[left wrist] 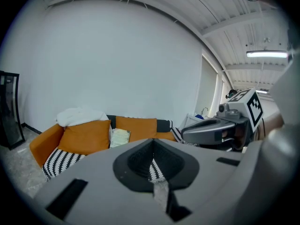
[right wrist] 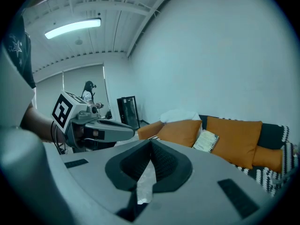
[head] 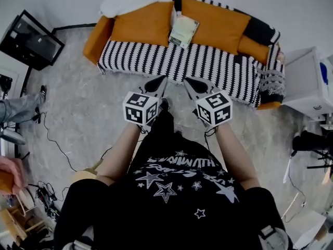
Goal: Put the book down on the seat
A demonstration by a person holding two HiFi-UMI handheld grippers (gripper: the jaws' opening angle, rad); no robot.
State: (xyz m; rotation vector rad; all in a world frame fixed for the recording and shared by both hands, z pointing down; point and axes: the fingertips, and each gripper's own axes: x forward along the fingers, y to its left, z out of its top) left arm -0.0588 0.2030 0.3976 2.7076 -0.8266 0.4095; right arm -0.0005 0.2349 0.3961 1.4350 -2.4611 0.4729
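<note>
**Book on sofa, both hand-held grippers shut & empty**

The book is on the sofa, about mid-length. It's at the back of the b/w striped seat, in the gap btw the two orange back cushions, the left one and the right one. In the right gripper view it sits tilted, leaning back against the cushions, pale cover facing out. Nothing is touching it apart from the sofa.

You're standing in front of the sofa, facing its long side, both arms held out twd it.

Your left hand-held gripper is just off the sofa's front edge and apart from the seat. Its own view shows the jaws closed tip to tip w/ nothing btw them.

Your right hand-held gripper is beside it, also at the front edge. Its jaws are fully closed and it has hold of nothing. Both point twd the sofa, angled a bit down, well short of the book.

Other bits around the sofa:
- A white blanket is bunched on the back at the left end.
- A white cabinet stands just past the right end.
- A dark glass-fronted unit stands on the floor off the left end.
- Cables trail over the floor in front, left of you.
</note>
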